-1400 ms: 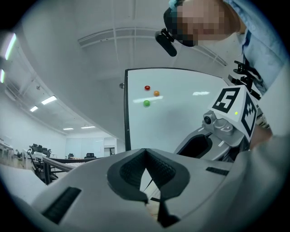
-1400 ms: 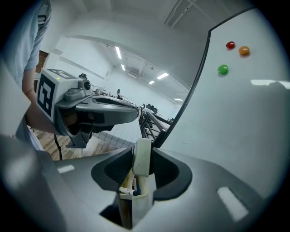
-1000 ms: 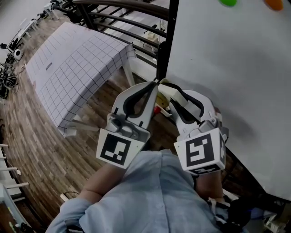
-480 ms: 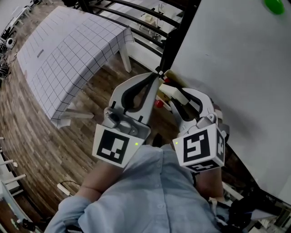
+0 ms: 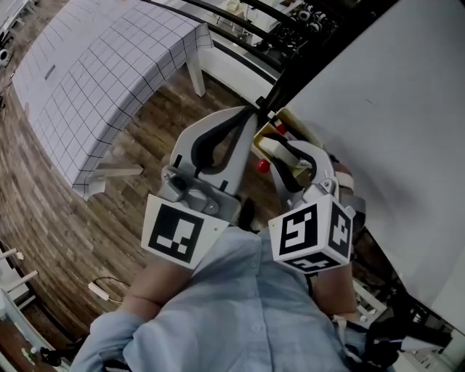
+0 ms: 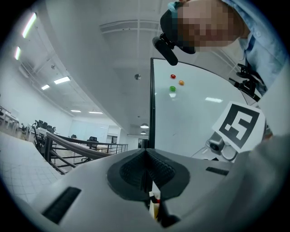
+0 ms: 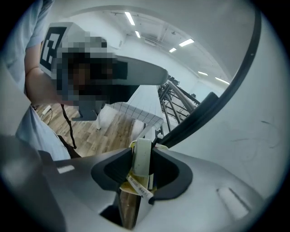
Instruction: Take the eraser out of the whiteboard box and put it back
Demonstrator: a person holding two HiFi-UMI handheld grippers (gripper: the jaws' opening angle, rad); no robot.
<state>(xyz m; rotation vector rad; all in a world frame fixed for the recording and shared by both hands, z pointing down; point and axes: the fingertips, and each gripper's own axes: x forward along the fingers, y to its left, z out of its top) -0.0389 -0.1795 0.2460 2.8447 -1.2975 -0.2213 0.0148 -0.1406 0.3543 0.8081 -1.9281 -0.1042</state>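
Observation:
A pale, flat eraser [image 7: 142,156] stands on edge between the pads of my right gripper [image 7: 141,159], which is shut on it. In the head view that gripper [image 5: 275,147] points steeply down with the eraser [image 5: 285,151] just above the yellow whiteboard box [image 5: 285,118], which hangs at the whiteboard's [image 5: 392,109] lower left corner. The box [image 7: 135,181] shows directly under the eraser. My left gripper [image 5: 254,110] is shut and empty, its tip beside the board's black frame and close to the box. A small red piece [image 5: 263,166] lies below the jaws.
A table with a grid-patterned cloth [image 5: 94,73] stands to the left on the wooden floor [image 5: 65,211]. Metal railings [image 5: 240,14] run behind it. The board's black frame [image 5: 305,69] slants up to the right. The person's light blue sleeve [image 5: 240,312] fills the bottom.
Both grippers have sunk. The right one has tipped further down with the eraser, closer to the yellow box. The left gripper's tip has slid along beside the board's frame.

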